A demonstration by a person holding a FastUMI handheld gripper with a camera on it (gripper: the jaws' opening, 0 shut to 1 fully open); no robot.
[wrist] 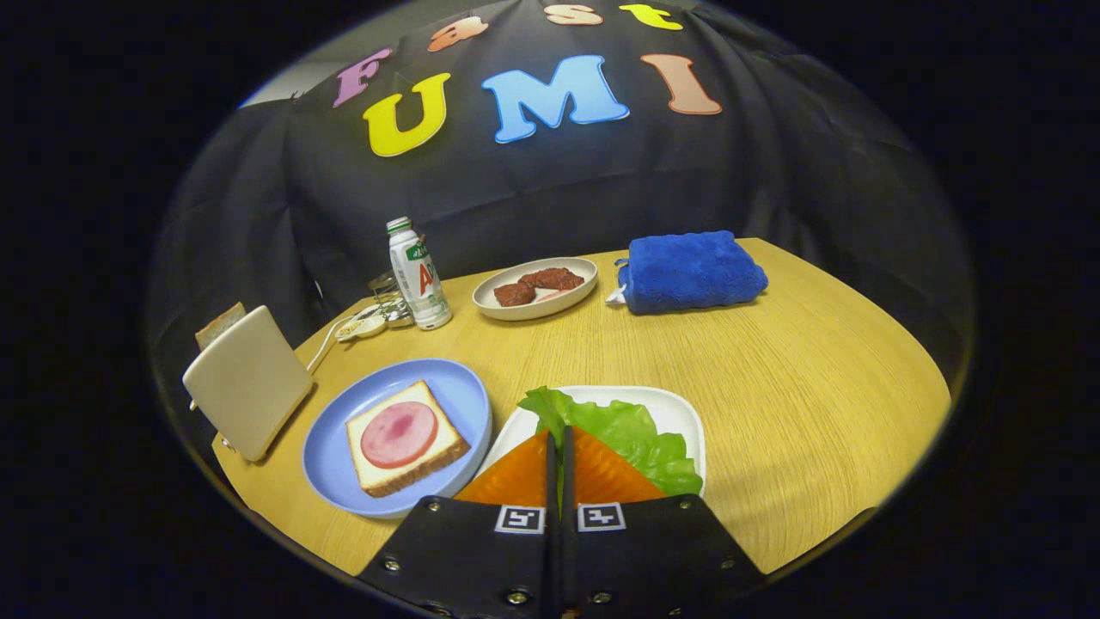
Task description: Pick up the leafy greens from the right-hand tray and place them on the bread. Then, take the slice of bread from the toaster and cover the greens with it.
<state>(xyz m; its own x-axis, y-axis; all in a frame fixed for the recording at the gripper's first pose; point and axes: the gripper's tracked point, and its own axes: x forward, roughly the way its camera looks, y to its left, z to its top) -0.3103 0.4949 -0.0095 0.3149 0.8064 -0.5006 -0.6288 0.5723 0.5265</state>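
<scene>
The leafy greens (636, 434) lie on a white tray (683, 406) on the wooden table. My gripper (559, 437) is down over the leaf's left part, its fingers nearly together, with a thin strip of green pinched between them. To the left of the tray, a blue plate (339, 417) holds a slice of bread (404, 440) topped with a round pink slice of ham. Further left stands a cream toaster (247, 385) with a slice of bread (219, 325) sticking out of its top.
At the back of the table stand a small white bottle (418, 275), a little glass jar (391, 298) and a white cable plug (361, 327). A beige dish with dark meat pieces (534, 288) and a folded blue towel (692, 271) lie beyond the tray.
</scene>
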